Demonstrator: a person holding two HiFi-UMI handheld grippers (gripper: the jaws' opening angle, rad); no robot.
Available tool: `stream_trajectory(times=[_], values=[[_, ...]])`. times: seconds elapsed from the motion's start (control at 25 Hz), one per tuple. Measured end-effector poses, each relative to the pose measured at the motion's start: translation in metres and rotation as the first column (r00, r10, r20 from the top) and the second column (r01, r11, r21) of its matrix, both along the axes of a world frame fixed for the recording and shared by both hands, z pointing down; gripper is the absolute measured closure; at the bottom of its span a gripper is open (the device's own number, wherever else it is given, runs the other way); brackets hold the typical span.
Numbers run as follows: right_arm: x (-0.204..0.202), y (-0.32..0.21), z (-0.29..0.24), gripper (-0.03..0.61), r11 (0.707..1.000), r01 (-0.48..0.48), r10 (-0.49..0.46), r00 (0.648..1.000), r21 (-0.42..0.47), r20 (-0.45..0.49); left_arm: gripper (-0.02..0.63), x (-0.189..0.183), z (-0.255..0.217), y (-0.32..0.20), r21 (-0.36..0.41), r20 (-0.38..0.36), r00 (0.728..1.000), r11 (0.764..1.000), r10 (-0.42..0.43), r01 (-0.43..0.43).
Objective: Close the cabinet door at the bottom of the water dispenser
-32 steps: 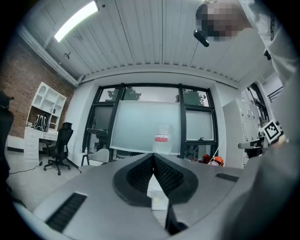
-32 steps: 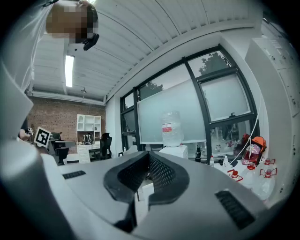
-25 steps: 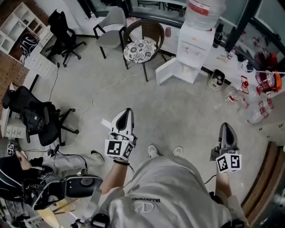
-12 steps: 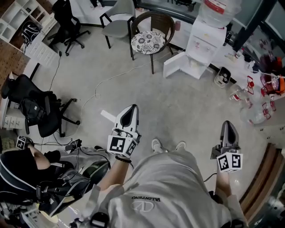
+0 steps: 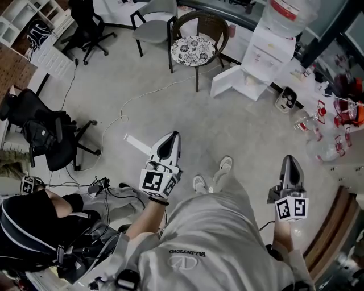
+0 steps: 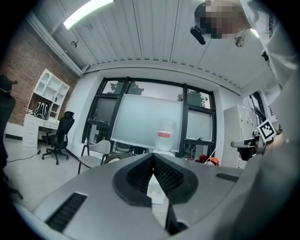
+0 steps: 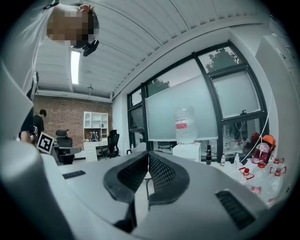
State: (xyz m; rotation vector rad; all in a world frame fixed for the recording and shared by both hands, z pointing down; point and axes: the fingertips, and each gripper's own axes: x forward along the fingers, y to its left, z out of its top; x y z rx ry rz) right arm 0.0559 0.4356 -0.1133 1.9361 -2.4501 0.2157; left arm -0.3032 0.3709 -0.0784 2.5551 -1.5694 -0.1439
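At the foot of the water dispenser (image 5: pixel 272 48), the cabinet door (image 5: pixel 226 81) hangs open, swung out toward the chair (image 5: pixel 197 41) beside it. You're well short of the dispenser. Left gripper (image 5: pixel 169 137) & right gripper (image 5: pixel 290 159): fingers pressed together, nothing btwn them. Risk: cable (image 5: pixel 142 96) on the floor short of the dispenser could snag a foot; a hard shove could bounce the door back or rock the bottle (image 5: pixel 291 8).

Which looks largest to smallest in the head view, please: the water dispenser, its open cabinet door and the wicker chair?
1-2. Water dispenser and wicker chair: about alike, and the dispenser is cropped at the top, so unranked.
3. Cabinet door: clearly smallest.
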Motion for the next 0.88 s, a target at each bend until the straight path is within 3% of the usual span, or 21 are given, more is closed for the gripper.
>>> stream_trajectory(times=[0.4,0.88], values=[[0.016,-0.059,0.009,0.561,0.999,0.037,-0.037,0.999,0.001,0.033,0.609,0.024,-0.003,-0.043,0.001,0.03,0.999,1.0,-0.014,0.014],[0.051,-0.144,0.007,0.561,0.993,0.116,-0.116,0.992,0.009,0.04,0.611,0.08,-0.01,-0.113,0.003,0.052,0.998,1.0,-0.027,0.027]])
